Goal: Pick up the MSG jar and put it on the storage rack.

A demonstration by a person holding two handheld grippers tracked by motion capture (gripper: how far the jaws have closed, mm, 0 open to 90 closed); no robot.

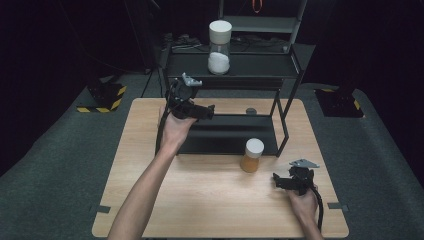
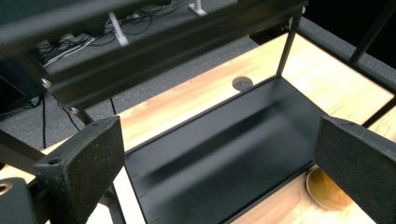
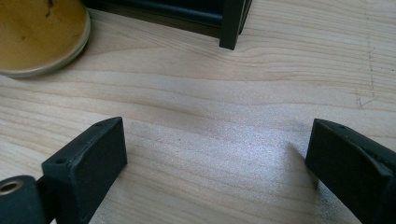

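Left gripper (image 1: 209,112): held raised at 10 o'clock over the table (image 1: 150,190), jaws spread wide, nothing between them, aimed at the black rack's lower shelf (image 2: 224,154). Right gripper (image 1: 276,181): set low at 4 o'clock, jaws spread, empty. Orange-filled jar (image 1: 251,155) with white lid: placed upright on the table at the shelf's front edge, near the right gripper. White-filled jar (image 1: 219,40): seen on the upper shelf at 12 o'clock.

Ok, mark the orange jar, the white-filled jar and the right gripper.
orange jar (image 1: 251,159), high view, on its amber body below the white lid.
white-filled jar (image 1: 219,61), high view, on the white contents in its lower half.
right gripper (image 1: 278,181), high view, between its open fingertips.
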